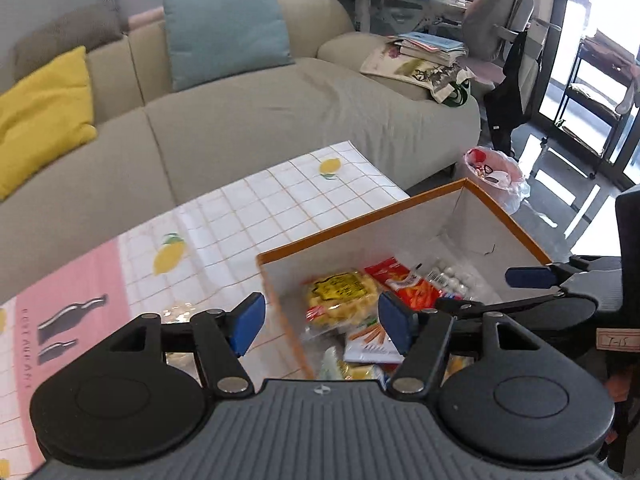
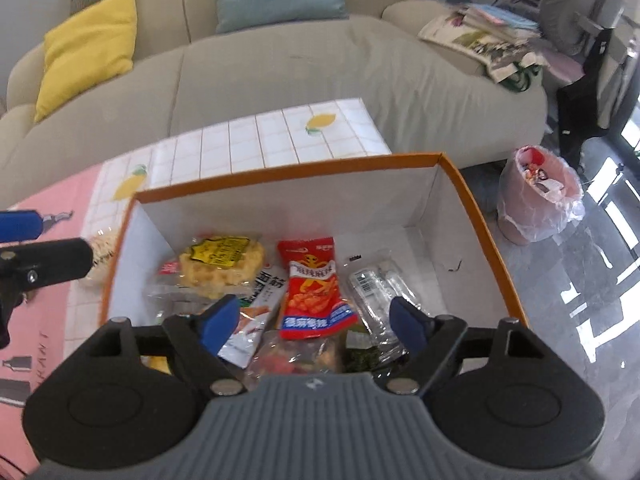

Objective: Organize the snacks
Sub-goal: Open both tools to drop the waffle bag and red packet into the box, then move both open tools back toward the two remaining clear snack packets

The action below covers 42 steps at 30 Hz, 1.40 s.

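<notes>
An open cardboard box with an orange rim (image 1: 360, 216) (image 2: 280, 170) stands on the table and holds several snack packs. Among them are a yellow waffle pack (image 1: 340, 296) (image 2: 222, 264), a red packet (image 1: 408, 284) (image 2: 314, 292) and a clear pack of white pieces (image 1: 456, 276) (image 2: 380, 284). My left gripper (image 1: 322, 320) is open over the box's left wall, with nothing between its fingers. Above the packs near the box's front, my right gripper (image 2: 314, 320) is also open and empty. One more clear snack pack (image 2: 100, 256) lies on the table just left of the box.
The table wears a lemon-print checked cloth (image 1: 240, 216) with a pink panel on its left. Behind it runs a beige sofa (image 1: 280, 112) with cushions and a stack of books. A pink lined waste bin (image 2: 540, 196) stands on the floor to the right.
</notes>
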Available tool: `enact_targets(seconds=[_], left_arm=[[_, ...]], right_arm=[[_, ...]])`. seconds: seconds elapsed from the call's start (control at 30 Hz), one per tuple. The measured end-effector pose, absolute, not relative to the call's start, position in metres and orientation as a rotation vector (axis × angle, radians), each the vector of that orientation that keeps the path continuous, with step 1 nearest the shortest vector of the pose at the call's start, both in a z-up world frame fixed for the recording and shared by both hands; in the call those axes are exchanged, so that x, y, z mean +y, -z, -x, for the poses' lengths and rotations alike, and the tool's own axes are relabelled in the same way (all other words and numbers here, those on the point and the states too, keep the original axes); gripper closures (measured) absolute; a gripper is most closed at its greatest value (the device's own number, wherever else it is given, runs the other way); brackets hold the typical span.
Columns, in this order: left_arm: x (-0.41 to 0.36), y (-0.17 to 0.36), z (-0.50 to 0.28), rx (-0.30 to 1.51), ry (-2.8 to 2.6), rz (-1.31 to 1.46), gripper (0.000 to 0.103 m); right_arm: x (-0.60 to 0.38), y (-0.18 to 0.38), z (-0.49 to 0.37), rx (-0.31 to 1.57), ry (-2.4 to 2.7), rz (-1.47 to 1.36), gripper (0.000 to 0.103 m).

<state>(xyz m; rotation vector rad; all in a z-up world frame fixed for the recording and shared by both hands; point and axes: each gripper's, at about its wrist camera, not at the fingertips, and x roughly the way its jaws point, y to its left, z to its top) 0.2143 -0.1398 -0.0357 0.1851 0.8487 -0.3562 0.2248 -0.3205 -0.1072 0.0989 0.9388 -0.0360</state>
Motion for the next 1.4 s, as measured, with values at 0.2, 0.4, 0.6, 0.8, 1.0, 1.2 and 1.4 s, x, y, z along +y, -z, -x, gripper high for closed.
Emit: enact_targets(seconds=[0.2, 0.4, 0.6, 0.8, 1.0, 1.2, 1.4], left_arm=[[-0.115, 0.020, -0.179, 0.760, 0.306, -0.242, 0.026], [-0.078, 0.020, -0.149, 0.728, 0.253, -0.242, 0.026], [-0.027, 0.027, -0.131, 0.734, 0.175, -0.170, 0.026], [0.022, 0.039, -0.126, 0.742, 0.110, -0.097, 0.026], [0.066, 0.055, -0.134, 0.768, 0.073, 0.009, 0.026], [0.093, 0.074, -0.148, 0.772, 0.049, 0.006, 0.019], [0.114, 0.099, -0.173, 0.818, 0.055, 0.030, 0.019]], right_arm=[[-0.286, 0.092, -0.186, 0.837, 0.068, -0.089, 0.017], [-0.249, 0.082, -0.156, 0.778, 0.066, -0.112, 0.008], [-0.216, 0.082, -0.137, 0.748, 0.031, -0.150, 0.005], [-0.170, 0.087, -0.134, 0.727, -0.107, -0.075, 0.005], [-0.123, 0.092, -0.145, 0.675, -0.203, 0.041, 0.005], [-0.089, 0.106, -0.168, 0.648, -0.273, 0.125, 0.003], [-0.071, 0.134, -0.211, 0.763, -0.308, 0.131, 0.003]])
